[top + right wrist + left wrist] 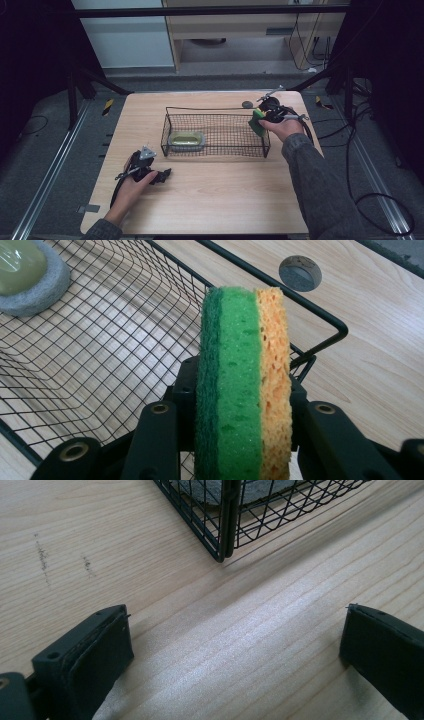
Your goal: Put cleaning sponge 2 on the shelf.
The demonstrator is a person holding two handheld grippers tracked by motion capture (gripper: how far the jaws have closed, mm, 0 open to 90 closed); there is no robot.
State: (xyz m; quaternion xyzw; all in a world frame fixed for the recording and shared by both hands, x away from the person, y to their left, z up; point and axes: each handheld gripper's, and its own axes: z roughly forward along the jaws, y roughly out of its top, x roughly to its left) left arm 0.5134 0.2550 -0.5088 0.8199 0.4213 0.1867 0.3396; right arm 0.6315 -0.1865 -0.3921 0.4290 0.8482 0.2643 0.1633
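Left tongs (161, 176) rested on surface (210, 200), jaws spread wide, nothing between. Wire basket (215, 131) placed mid-surface, grey pad (187, 140) inside at left. Green-orange sponge (245, 390) clamped in right tongs (264, 118), held above basket's right end.

basket (215, 131) mostly free, dish (186, 140) left

One wire basket (215, 131), two sponges (243, 390) (186, 140), two tools (161, 176) (263, 120), one table grommet (247, 104).
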